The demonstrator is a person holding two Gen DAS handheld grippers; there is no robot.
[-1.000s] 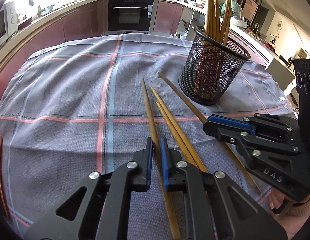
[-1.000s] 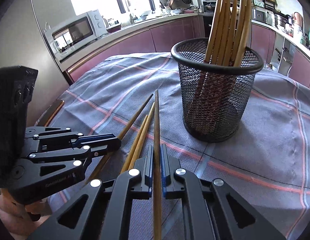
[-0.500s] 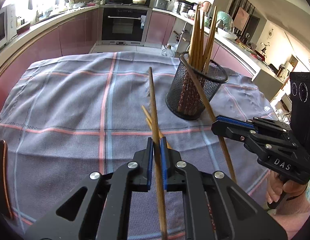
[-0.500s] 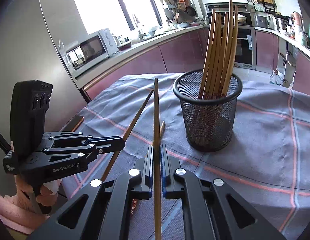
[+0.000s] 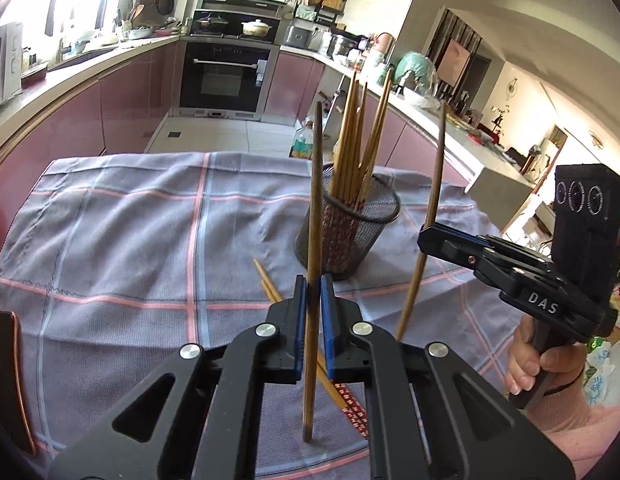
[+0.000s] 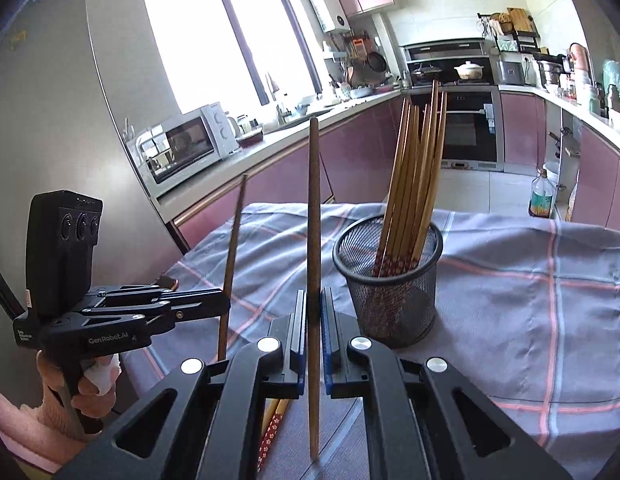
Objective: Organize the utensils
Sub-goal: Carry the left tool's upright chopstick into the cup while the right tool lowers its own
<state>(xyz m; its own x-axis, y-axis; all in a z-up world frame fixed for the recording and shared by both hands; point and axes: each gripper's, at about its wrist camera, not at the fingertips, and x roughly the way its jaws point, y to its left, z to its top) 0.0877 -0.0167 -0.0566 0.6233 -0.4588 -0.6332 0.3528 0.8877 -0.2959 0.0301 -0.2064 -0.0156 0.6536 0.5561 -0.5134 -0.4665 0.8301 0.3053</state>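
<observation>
My left gripper [image 5: 313, 294] is shut on a brown wooden chopstick [image 5: 315, 208] that stands nearly upright above the cloth. My right gripper [image 6: 313, 307] is shut on another chopstick [image 6: 313, 216], also upright. Each view shows the other gripper: the right gripper [image 5: 426, 236] holding its chopstick [image 5: 428, 216] at the right, the left gripper [image 6: 224, 304] with its chopstick [image 6: 232, 256] at the left. A black mesh holder [image 5: 350, 232] [image 6: 390, 280] with several chopsticks stands just beyond both grippers. Two chopsticks [image 5: 270, 288] with red patterned ends [image 6: 272, 428] lie on the cloth below.
A grey checked cloth [image 5: 130, 240] [image 6: 530, 300] covers the table. A dark object with a copper edge [image 5: 10, 376] lies at the table's left edge. Kitchen counters, an oven [image 5: 226, 76] and a microwave [image 6: 182, 148] stand behind. A person's hands [image 5: 538, 364] hold the grips.
Both grippers have lifted their chopsticks off the cloth and tilted them from lying flat to nearly upright. The holder now looks farther and lower in both views.
</observation>
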